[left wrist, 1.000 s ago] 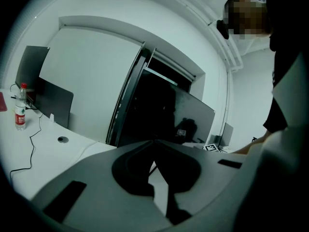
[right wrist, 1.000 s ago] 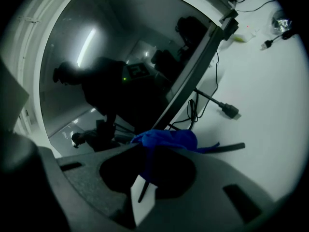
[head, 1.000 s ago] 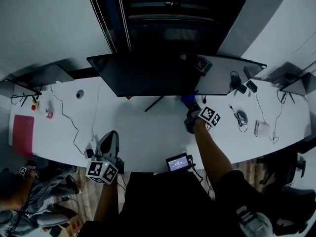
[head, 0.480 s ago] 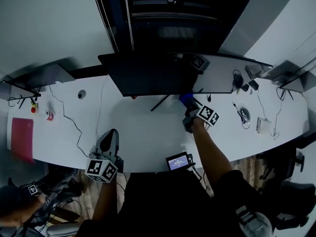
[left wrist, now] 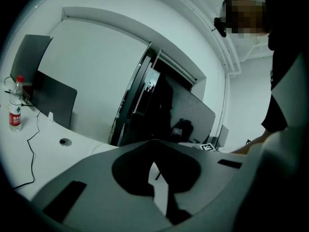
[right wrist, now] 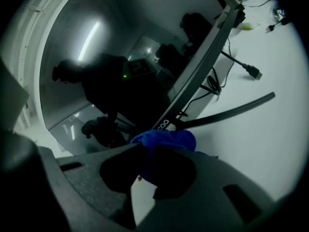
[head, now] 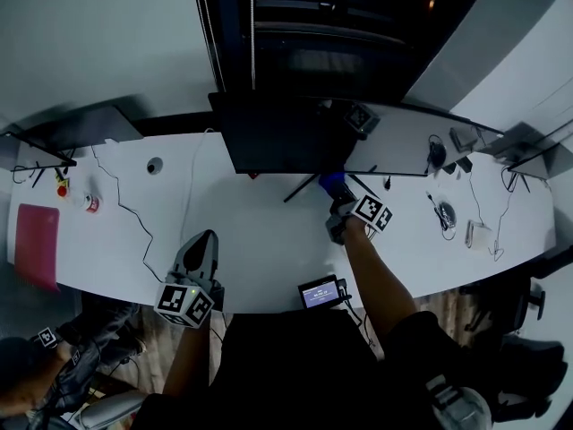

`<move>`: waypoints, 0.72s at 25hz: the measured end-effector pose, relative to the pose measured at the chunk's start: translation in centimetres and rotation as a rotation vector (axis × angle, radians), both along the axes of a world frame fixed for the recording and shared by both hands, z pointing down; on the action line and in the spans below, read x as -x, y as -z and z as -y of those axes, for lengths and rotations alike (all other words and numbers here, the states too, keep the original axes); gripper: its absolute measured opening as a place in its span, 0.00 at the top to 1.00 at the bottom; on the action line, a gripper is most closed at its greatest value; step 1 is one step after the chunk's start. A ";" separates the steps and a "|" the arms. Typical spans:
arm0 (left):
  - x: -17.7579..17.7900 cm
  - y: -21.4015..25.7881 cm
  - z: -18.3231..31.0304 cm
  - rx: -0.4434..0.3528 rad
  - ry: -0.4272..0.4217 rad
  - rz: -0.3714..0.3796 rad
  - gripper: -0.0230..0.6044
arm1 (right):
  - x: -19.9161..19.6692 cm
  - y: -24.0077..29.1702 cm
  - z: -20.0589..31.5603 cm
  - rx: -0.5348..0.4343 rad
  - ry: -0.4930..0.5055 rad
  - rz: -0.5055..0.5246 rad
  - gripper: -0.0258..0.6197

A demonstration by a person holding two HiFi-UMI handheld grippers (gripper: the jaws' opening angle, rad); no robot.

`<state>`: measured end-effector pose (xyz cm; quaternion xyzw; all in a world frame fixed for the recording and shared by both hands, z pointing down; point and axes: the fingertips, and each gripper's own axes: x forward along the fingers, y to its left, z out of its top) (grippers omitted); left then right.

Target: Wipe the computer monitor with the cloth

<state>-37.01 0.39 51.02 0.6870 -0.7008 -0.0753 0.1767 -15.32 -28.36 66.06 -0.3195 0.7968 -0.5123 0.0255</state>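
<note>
At the lower edge of the dark, glossy computer monitor (head: 282,137), the right gripper (head: 340,197) pinches a bunched blue cloth (head: 332,183) between its jaws, the wad touching or just short of the bezel, above the white curved worktop (head: 260,240). Well back from the monitor, at the worktop's near rim, the left gripper (head: 202,240) rests with its jaws pressed together, or very nearly so, on nothing; only a thin slit shows between them.

The cloth looks soft, light and limp, so it is best held by a gathered fold, as now, with a loose pad left forward. The screen is probably fragile and perched on a thin stand, which calls for light pressure.

Compared with a second ago, the cloth sits closer to the monitor's stand leg, while the left gripper has barely shifted.
</note>
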 end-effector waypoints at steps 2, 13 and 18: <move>0.2 -0.2 -0.3 0.002 -0.007 -0.003 0.97 | 0.8 0.0 -0.4 -0.001 0.008 -0.001 0.86; 1.9 -0.6 -0.5 0.002 -0.026 -0.018 0.97 | 4.8 0.0 -2.1 0.004 0.049 -0.002 0.86; 2.8 -0.8 -0.8 0.008 -0.030 -0.021 0.97 | 6.3 -0.1 -2.8 0.005 0.062 0.000 0.86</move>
